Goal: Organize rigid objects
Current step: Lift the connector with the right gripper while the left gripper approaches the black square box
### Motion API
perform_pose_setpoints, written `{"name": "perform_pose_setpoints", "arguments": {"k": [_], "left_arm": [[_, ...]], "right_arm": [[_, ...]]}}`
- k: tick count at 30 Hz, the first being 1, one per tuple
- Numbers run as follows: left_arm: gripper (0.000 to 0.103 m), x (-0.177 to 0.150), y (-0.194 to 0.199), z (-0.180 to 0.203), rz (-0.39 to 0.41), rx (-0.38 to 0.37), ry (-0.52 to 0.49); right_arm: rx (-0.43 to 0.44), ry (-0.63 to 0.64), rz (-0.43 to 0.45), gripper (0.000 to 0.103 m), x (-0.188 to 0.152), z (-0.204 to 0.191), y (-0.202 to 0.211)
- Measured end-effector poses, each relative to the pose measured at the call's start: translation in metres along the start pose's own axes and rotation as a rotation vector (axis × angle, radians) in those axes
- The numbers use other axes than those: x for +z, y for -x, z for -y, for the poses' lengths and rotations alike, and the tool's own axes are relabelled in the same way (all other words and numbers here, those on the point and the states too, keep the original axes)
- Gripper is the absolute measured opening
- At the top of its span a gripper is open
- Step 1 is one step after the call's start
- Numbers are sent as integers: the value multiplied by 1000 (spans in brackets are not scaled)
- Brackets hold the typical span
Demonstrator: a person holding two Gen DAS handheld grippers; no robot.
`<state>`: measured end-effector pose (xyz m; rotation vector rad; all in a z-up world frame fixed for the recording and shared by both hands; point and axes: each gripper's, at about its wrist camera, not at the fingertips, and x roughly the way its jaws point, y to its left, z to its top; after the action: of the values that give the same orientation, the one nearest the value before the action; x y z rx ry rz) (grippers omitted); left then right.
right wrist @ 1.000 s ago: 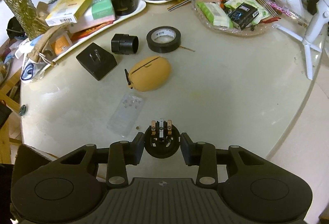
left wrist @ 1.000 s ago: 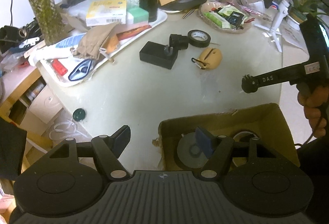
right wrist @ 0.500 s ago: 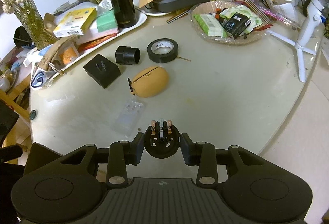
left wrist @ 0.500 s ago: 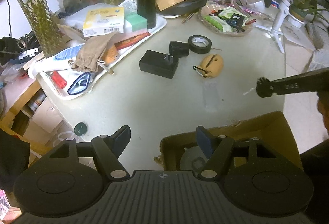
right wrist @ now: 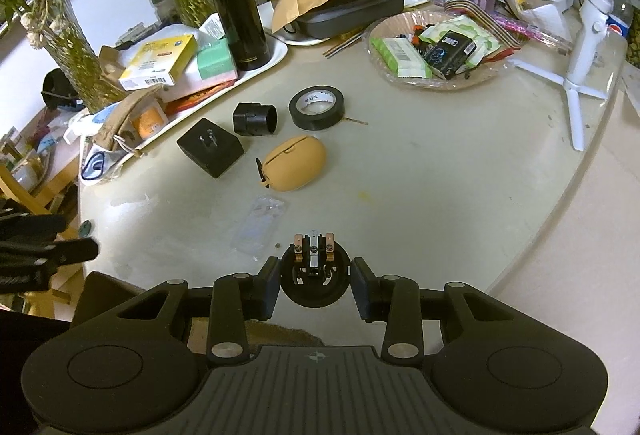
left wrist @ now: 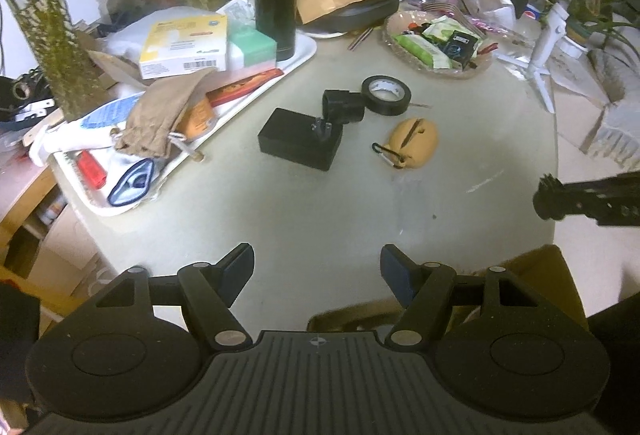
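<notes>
My right gripper point(right wrist: 314, 285) is shut on a small round black part with copper contacts point(right wrist: 313, 269), held above the table's near edge. My left gripper point(left wrist: 316, 269) is open and empty over the near table edge, above a cardboard box point(left wrist: 548, 283). On the table lie a black adapter block point(left wrist: 300, 138) point(right wrist: 210, 146), a black cylindrical connector point(left wrist: 342, 106) point(right wrist: 255, 119), a roll of black tape point(left wrist: 386, 95) point(right wrist: 317, 106) and a tan egg-shaped case point(left wrist: 414, 143) point(right wrist: 296, 162). The right gripper's fingers point(left wrist: 576, 201) show at the right of the left wrist view.
A white tray point(right wrist: 276, 57) with boxes, a black flask point(right wrist: 236, 7) and a cloth pouch stands at the back left. A wicker bowl of packets point(right wrist: 436, 51) and a white tripod point(right wrist: 580, 75) are at the back right. A clear plastic piece point(right wrist: 258, 225) lies near me. Glass vases line the back.
Both grippers have pulled back and risen, so more of the table shows. The box has slid towards the bottom of the left wrist view. The right gripper still holds the black part.
</notes>
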<state>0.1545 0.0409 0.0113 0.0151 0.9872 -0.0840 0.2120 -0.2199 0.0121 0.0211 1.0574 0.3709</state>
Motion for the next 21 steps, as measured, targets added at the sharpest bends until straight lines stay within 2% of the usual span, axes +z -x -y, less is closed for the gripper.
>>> {"name": "perform_pose_setpoints", "arguments": {"k": [9,13,21], "left_arm": [[69,19,-23,-6,10,-29,10],[69,28,-33,-7,34,-57,-30],[71,43,-59,-10,108,-65,-104]], "right_arm": [[29,-5,17,40,-8,4,16],[44,-2,30,41,-11,4,24],[54,-26,55,41,-11,11,35]]}}
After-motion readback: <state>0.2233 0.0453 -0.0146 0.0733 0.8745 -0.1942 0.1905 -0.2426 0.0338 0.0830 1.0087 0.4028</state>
